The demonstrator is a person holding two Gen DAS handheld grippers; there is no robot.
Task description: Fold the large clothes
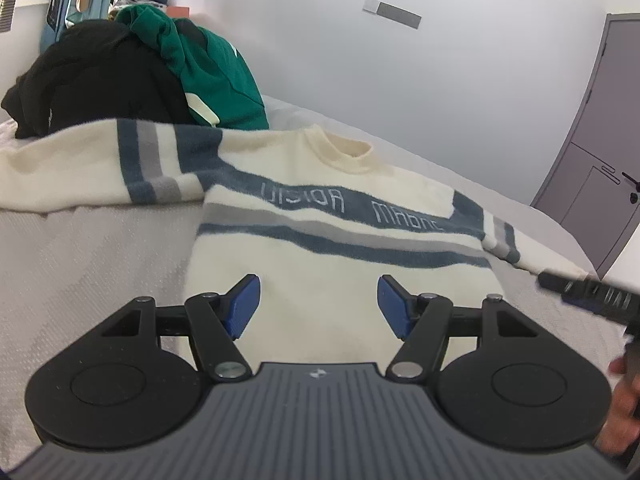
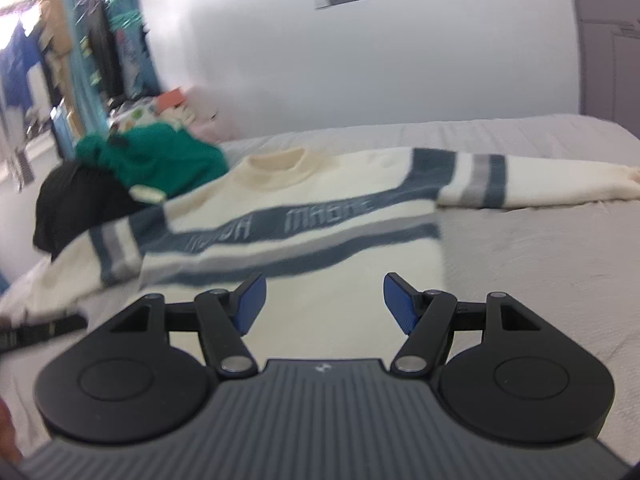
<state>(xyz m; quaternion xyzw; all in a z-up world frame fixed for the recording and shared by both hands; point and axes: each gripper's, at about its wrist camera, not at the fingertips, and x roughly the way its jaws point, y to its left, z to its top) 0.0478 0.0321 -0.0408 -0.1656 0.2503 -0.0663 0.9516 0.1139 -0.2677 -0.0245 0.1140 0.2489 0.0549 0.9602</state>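
Observation:
A cream sweater with blue and grey stripes lies flat and face up on the bed, both sleeves spread out; it also shows in the right wrist view. My left gripper is open and empty, hovering over the sweater's lower hem. My right gripper is open and empty, also over the lower hem, a little to the right. The right gripper's tip shows blurred at the right edge of the left wrist view, near the right sleeve's cuff.
The bed has a light grey cover. A pile of a black garment and a green garment sits at the bed's far left, touching the left sleeve. A white wall and a grey door stand behind.

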